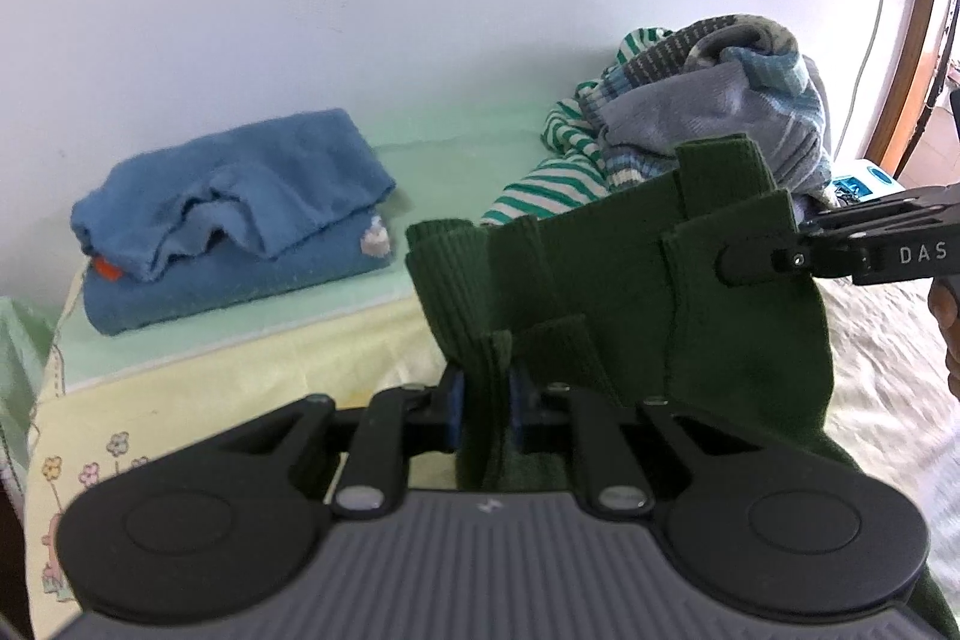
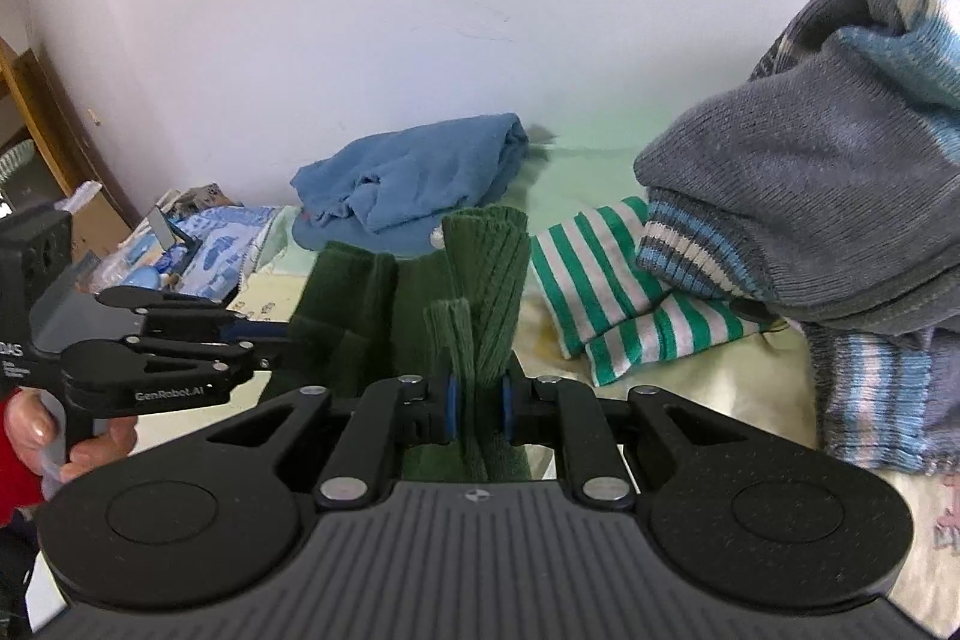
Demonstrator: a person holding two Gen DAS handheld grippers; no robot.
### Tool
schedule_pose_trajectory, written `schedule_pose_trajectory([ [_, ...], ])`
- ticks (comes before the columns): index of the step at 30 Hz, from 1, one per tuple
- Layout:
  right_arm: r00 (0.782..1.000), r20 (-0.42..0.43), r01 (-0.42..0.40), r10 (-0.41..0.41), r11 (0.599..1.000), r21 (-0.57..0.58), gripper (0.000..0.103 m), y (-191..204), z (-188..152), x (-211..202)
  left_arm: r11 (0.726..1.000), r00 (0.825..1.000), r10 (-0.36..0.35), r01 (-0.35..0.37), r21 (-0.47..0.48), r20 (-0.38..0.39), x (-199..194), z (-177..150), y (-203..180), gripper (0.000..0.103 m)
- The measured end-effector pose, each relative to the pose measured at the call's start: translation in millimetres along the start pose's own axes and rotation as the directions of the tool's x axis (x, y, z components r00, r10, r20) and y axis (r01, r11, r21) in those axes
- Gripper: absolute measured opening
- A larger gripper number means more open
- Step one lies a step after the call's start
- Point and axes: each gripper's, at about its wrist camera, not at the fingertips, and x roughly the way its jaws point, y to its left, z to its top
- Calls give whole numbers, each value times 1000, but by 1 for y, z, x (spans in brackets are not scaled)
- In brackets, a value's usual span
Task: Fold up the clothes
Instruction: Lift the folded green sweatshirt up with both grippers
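A dark green ribbed knit garment (image 1: 648, 292) hangs bunched between both grippers above the bed. My left gripper (image 1: 487, 400) is shut on a folded ribbed edge of it, blue pads pressing the cloth. The right gripper (image 1: 756, 263) enters from the right in that view and pinches the garment's upper edge. In the right wrist view my right gripper (image 2: 480, 400) is shut on the green garment (image 2: 486, 274), and the left gripper (image 2: 270, 340) bites the same cloth from the left, with a hand (image 2: 78, 442) on its handle.
A folded blue towel stack (image 1: 240, 232) lies at the back near the white wall. A heap of unfolded clothes, grey-blue knit (image 2: 828, 196) over a green-and-white striped piece (image 2: 606, 274), sits at the right. The bed has a pale green sheet (image 1: 456, 148) and a yellow sheet (image 1: 240, 388).
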Motion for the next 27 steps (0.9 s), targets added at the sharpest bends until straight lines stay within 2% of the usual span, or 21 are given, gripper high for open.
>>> schedule_pose_trajectory([
  [11, 997, 19, 80, -80, 996, -39, 14, 23, -9, -15, 1000, 999, 30, -30, 1, 13, -14, -3, -9, 10],
  [27, 995, 11, 99, -98, 986, -133, 14, 46, -20, -39, 997, 998, 48, -51, 66, 37, -49, -13, -31, 9],
])
